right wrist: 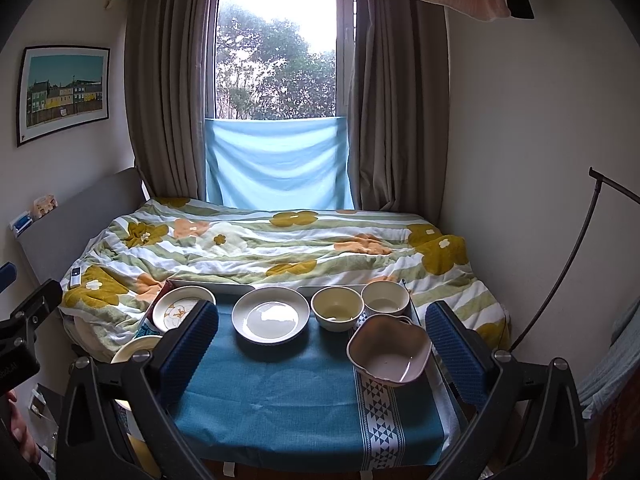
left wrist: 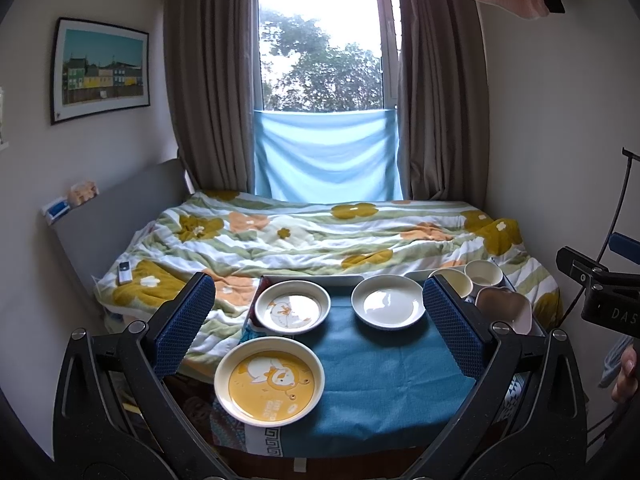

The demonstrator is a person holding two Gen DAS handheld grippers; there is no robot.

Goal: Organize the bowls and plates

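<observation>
Both the left hand-held gripper (left wrist: 318, 328) and right hand-held gripper (right wrist: 322, 340) hover released above the teal-clothed counter (right wrist: 280, 392); the cream round bowl (right wrist: 337, 308), white round bowl (right wrist: 385, 298) and pink scalloped bowl (right wrist: 388, 350) sit upright, empty.

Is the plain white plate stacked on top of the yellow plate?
No, in the left wrist view the plain white plate lies alone on the blue cloth, apart from the yellow plate.

Glazed ceramic, glossy: yellow plate (left wrist: 269, 382), duck plate (left wrist: 292, 307), white plate (left wrist: 388, 301), two cream bowls (right wrist: 337, 308) (right wrist: 385, 298), pink bowl (right wrist: 389, 350). Matt woven cloth on table (right wrist: 288, 404). Soft fleecy blanket (left wrist: 320, 236). Textured blue rubbery pads (left wrist: 185, 322) on matt black plastic gripper frames, metal screws.
</observation>
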